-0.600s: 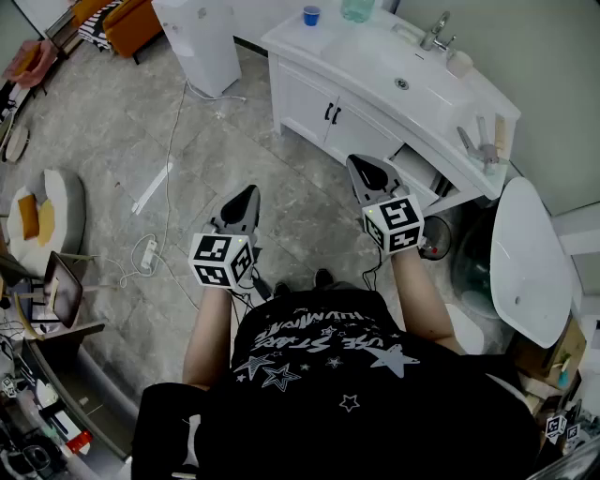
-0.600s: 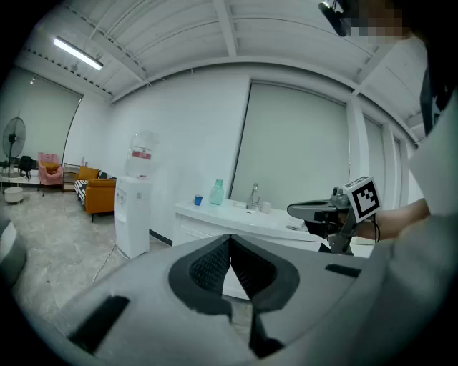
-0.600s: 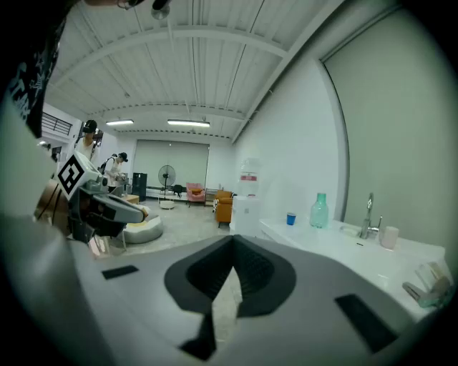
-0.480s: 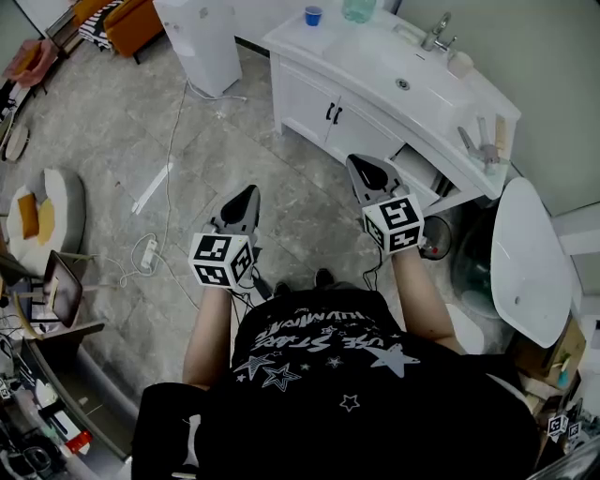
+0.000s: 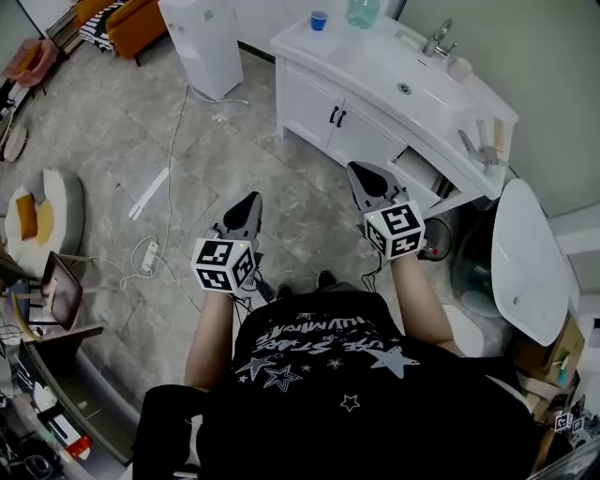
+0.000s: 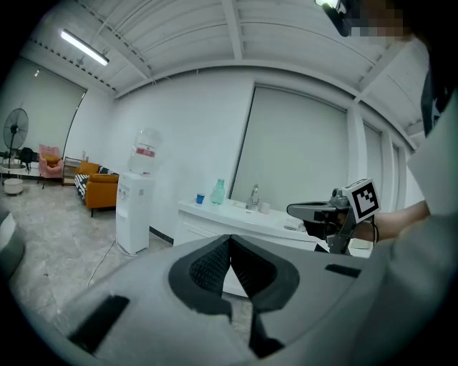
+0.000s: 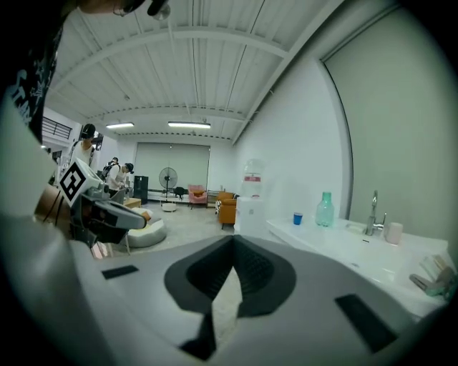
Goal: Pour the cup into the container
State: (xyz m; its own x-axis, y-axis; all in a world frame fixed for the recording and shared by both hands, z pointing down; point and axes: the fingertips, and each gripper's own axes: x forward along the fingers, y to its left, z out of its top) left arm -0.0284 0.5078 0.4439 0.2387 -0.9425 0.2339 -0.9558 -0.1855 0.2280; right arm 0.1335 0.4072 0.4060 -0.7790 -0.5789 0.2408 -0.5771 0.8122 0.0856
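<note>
A small blue cup (image 5: 319, 20) stands on the far left end of a white vanity counter (image 5: 370, 58). A green bottle (image 5: 361, 9) is just right of it, then a sink basin (image 5: 403, 87) with a faucet (image 5: 438, 37). Both grippers are held out in front of the person, over the floor and well short of the counter. My left gripper (image 5: 251, 200) is shut and empty; its view shows the cup (image 6: 201, 199) and bottle (image 6: 218, 191) far ahead. My right gripper (image 5: 360, 170) is shut and empty too, near the cabinet front; the cup (image 7: 298, 219) is ahead to its right.
A white water dispenser (image 5: 202, 37) stands left of the vanity. A cable and power strip (image 5: 148, 251) lie on the tiled floor to the left. A drawer (image 5: 422, 173) hangs open under the counter, with a white oval lid or seat (image 5: 530, 262) at the right.
The vanity and both grippers sit slightly lower in the head view than before. The grippers keep their spacing and stay shut with nothing in them.
</note>
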